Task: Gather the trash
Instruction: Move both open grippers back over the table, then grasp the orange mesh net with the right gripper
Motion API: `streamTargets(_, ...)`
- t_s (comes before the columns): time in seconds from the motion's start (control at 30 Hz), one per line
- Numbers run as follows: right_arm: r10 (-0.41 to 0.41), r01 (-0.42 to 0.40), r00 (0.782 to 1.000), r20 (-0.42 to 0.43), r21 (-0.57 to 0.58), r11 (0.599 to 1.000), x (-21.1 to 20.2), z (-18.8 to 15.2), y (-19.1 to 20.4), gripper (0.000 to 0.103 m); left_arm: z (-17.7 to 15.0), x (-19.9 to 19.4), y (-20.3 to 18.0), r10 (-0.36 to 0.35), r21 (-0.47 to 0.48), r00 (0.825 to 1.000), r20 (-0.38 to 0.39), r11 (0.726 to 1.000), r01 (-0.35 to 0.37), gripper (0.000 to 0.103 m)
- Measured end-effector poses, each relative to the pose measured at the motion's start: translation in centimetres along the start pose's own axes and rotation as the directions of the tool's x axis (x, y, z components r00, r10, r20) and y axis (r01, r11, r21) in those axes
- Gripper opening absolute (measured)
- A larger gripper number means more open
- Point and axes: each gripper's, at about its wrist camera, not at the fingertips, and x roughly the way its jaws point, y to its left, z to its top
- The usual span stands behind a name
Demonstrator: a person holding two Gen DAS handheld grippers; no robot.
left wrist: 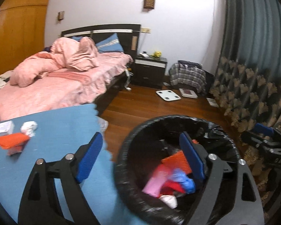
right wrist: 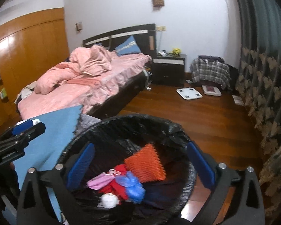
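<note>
Hovering over the bin, both tools are spread wide with nothing between the pads: left tool (left wrist: 140, 157) straddles the near left rim of the black-lined trash bin (left wrist: 121, 150), right tool (right wrist: 140, 166) sits over its mouth.

Inside the bin, lower centre of the right view: an orange bristly piece (right wrist: 146, 163), pink pouch (right wrist: 101, 181), red item (right wrist: 116, 187), blue crumpled plastic (right wrist: 134, 185), white paper ball (right wrist: 108, 199).

Trash not yet collected lies at the left edge of the left view, on the blue-covered table (left wrist: 61, 127): an orange piece (left wrist: 11, 141), a crumpled white tissue (left wrist: 29, 127), a small white box (left wrist: 4, 128).

Handling, judged: all light. The tissue is soft and will crush; pinch across its bulk. The box is stiff; take it across its narrow sides. The orange piece looks flexible; grip it at an edge.

Unclear: motion blur smears the bin contents, so the red and blue items cannot be identified. The box is partly cut off by the lens edge. The bin's bottom is hidden.
</note>
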Motion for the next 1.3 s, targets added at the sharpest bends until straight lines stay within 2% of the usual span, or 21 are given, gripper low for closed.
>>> streamTargets(0.17, 0.054, -0.052, 0.998, 0.026, -0.069, 0.996, 0.3, 0.7, 4.4, 0.097, -0.3, -2.8, 3.9, 0.092, -0.022, 0.995, 0.031, 0.996, -0.091, 0.088)
streamTargets(0.3, 0.121, -0.119, 0.993, 0.011, -0.105, 0.987, 1.3, 0.9, 8.0, 0.097, -0.7, -5.0, 7.6, 0.169, -0.061, 0.985, 0.043, 0.984, -0.166, 0.088)
streamTargets(0.47, 0.202, -0.204, 0.979, -0.027, -0.155, 0.967, 3.3, 0.6, 13.4, 0.097, -1.7, -7.4, 12.6, 0.27, -0.111, 0.962, 0.037, 0.958, -0.264, 0.088)
streamTargets(0.73, 0.281, -0.292, 0.956, -0.085, -0.197, 0.936, 6.7, 0.0, 21.5, 0.097, -3.8, -9.7, 19.7, 0.397, -0.157, 0.918, 0.003, 0.907, -0.392, 0.088)
streamTargets(0.97, 0.374, -0.391, 0.92, -0.116, -0.226, 0.892, 9.5, -0.7, 28.6, 0.096, -5.2, -10.3, 25.9, 0.469, -0.198, 0.883, -0.032, 0.863, -0.465, 0.088)
streamTargets(1.3, 0.458, -0.503, 0.863, -0.212, -0.273, 0.82, 13.0, -3.2, 38.3, 0.081, -7.0, -10.3, 31.9, 0.525, -0.259, 0.847, -0.077, 0.81, -0.526, 0.088)
